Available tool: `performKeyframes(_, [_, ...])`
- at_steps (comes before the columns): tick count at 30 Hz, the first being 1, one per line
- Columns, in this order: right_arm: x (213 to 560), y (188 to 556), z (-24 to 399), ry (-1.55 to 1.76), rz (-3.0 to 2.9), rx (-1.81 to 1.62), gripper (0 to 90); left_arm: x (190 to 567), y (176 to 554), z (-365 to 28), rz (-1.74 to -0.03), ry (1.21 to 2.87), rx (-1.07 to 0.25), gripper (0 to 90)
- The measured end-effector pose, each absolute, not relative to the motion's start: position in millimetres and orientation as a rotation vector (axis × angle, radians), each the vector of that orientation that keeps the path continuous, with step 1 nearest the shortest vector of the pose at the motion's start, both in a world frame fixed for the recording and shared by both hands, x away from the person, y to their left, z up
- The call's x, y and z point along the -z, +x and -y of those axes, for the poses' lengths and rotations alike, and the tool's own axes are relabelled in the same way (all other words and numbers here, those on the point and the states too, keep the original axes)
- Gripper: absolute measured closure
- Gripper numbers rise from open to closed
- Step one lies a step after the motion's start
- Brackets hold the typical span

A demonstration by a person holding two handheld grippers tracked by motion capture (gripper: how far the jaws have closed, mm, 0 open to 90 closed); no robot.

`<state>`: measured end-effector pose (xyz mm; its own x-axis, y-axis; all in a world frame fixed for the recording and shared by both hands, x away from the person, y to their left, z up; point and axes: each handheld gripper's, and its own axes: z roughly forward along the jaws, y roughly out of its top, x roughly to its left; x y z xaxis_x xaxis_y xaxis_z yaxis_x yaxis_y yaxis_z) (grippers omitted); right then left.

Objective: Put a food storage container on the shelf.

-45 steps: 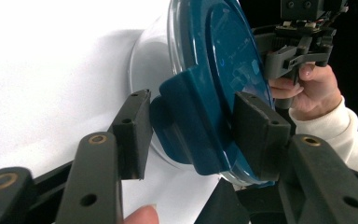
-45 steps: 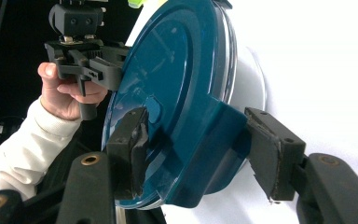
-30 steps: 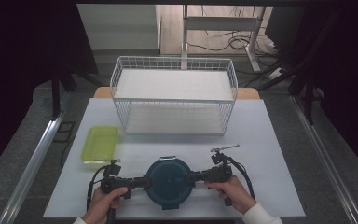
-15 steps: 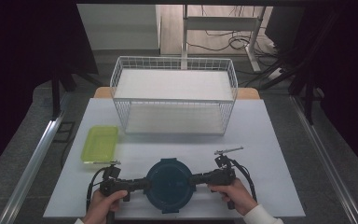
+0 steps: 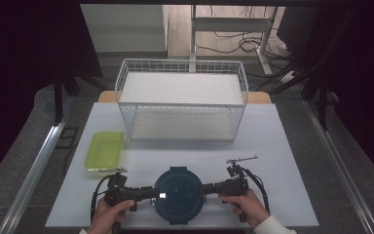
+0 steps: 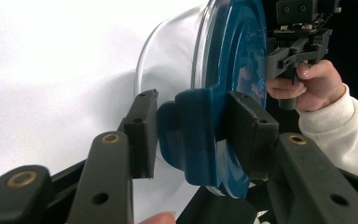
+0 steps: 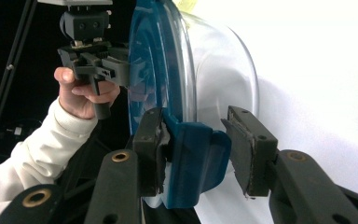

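I had a round glass container [image 5: 177, 195] with a blue lid [image 6: 233, 93] on the white counter [image 5: 282, 146], close to my edge, in front of the wire basket [image 5: 182, 100]. My left tongs [image 6: 193, 135] straddled one lid clip [image 6: 193, 133], barely touching it. My right tongs [image 7: 193, 154] had just been closing around the opposite clip [image 7: 196, 158], one pad touching, the other still apart.

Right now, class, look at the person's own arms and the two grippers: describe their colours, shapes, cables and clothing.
The left gripper and right gripper are black, each with two flat rectangular jaws on linked bars with brass-coloured pivots. A black cable loops from each. The sleeves are white and ribbed at the cuff.
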<state>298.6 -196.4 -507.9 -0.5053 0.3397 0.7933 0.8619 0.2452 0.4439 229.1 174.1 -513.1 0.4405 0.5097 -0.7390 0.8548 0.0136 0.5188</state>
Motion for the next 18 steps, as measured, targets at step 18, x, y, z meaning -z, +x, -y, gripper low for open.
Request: performKeyframes(18, [489.1, 299.9, 199.2, -1.066, 2.022, 1.306, 58.0, 495.7, 237.5, -172.0, -1.159, 1.664, 0.38, 56.7])
